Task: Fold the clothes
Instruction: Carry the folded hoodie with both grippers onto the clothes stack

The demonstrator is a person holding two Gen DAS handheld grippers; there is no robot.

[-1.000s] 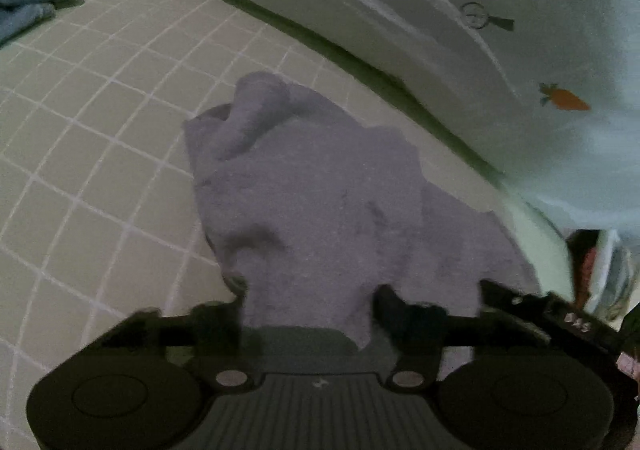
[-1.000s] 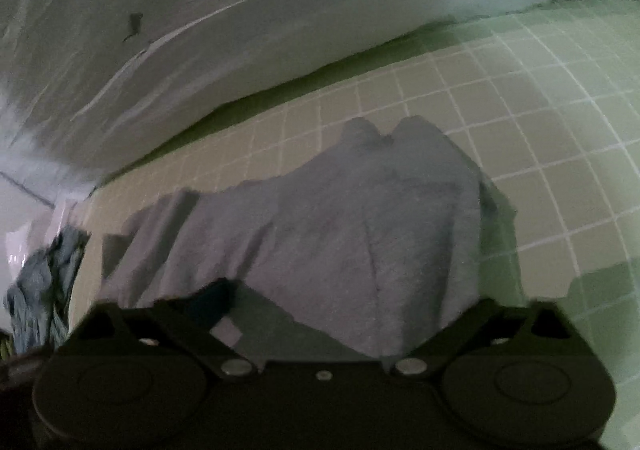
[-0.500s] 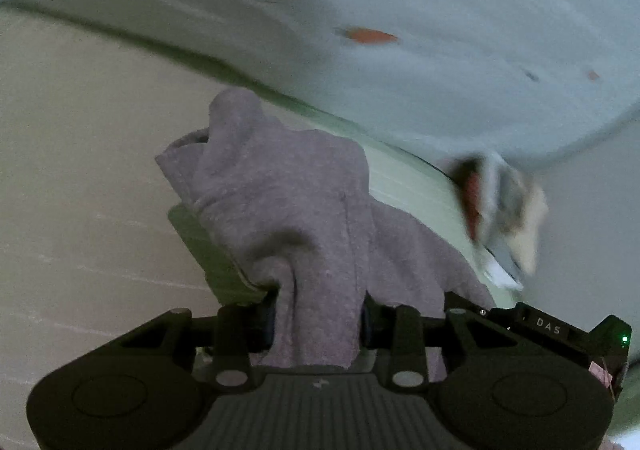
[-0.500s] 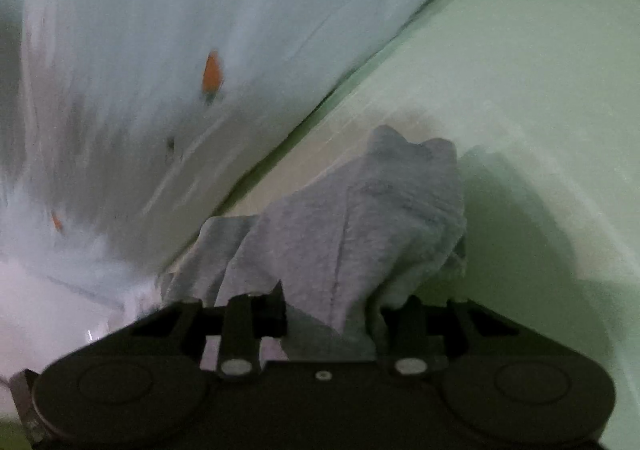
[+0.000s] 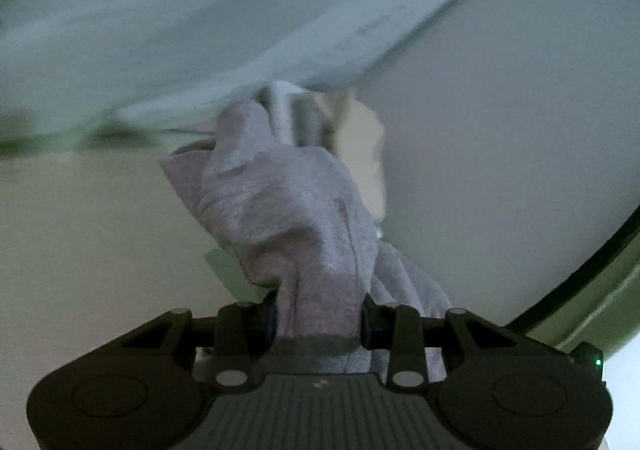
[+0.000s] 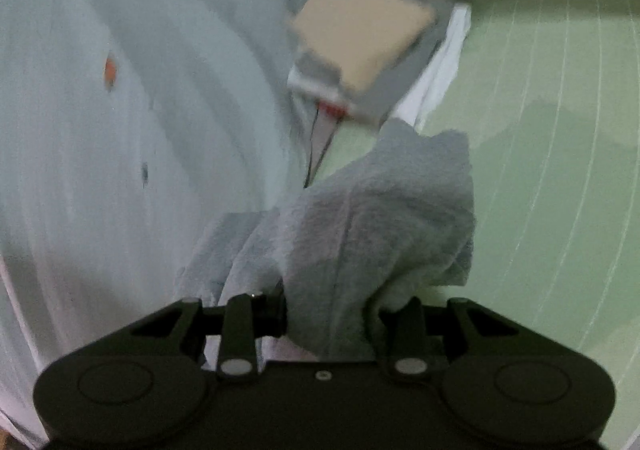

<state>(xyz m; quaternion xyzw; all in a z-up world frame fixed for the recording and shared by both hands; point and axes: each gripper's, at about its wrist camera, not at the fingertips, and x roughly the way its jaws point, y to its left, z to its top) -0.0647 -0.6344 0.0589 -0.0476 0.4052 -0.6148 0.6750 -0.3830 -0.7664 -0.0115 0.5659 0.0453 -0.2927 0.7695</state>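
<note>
A grey fleecy garment (image 5: 288,218) is bunched up and lifted off the green checked sheet. In the left wrist view my left gripper (image 5: 318,320) is shut on a thick fold of it, and the cloth rises in a lump ahead of the fingers. In the right wrist view the same grey garment (image 6: 372,230) hangs crumpled, with my right gripper (image 6: 332,316) shut on another bunched part. Both pictures are blurred by motion. What lies under the cloth is hidden.
A pale duvet with small carrot prints (image 6: 100,130) fills the left of the right wrist view. A beige and grey box (image 6: 360,46) with a thin cord sits at the bed's far end. The green checked sheet (image 6: 560,170) spreads to the right. A plain wall (image 5: 500,130) stands behind.
Both grippers closed on the grey garment, lifted it off the sheet and swung sideways with a roll. The cloth went from spread flat to bunched, and the box came into view.
</note>
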